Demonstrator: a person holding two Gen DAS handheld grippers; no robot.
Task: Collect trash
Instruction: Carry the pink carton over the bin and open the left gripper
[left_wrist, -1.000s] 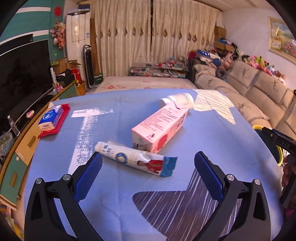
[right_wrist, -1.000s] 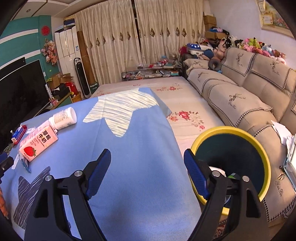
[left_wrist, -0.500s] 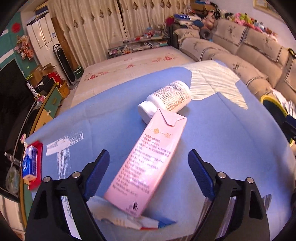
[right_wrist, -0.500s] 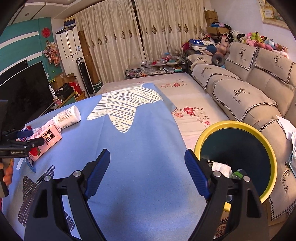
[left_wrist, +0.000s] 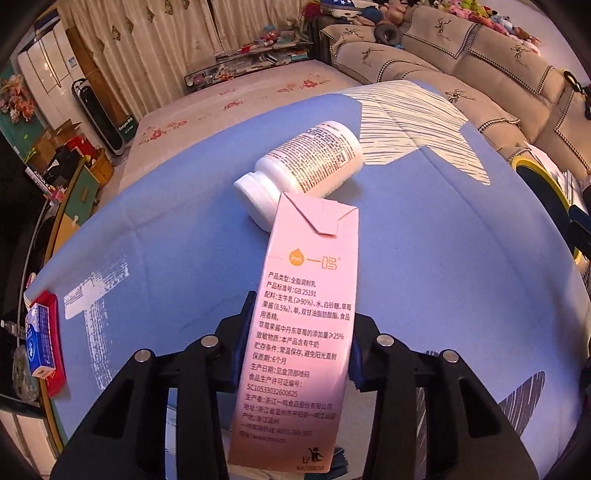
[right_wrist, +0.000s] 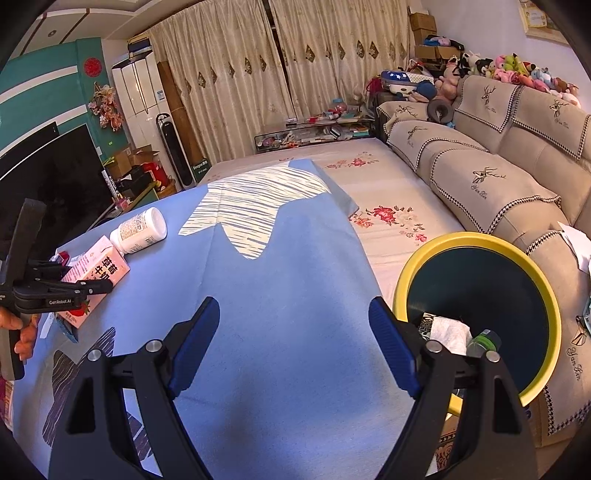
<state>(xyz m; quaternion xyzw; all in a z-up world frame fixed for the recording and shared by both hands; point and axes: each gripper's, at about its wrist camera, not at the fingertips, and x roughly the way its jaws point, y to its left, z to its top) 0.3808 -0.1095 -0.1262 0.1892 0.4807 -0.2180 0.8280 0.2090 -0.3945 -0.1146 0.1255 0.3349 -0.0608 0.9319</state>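
Blue cloth (right_wrist: 295, 295): left hand-held gripper (left_wrist: 295, 332) clamps milk carton (left_wrist: 306, 314); right (right_wrist: 295, 332) gapes.

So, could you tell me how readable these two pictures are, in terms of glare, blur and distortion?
Left wrist view: sharp, the pink milk carton has soft glare but legible print; fisheye bends the blue cloth. Right wrist view: evenly lit, sharp, the yellow-rimmed bin stretched by distortion, corners vignetted.

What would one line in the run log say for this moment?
left tool: closing on pink milk carton | right tool: open, empty | white bottle: lying on blue cloth | bin: partly filled
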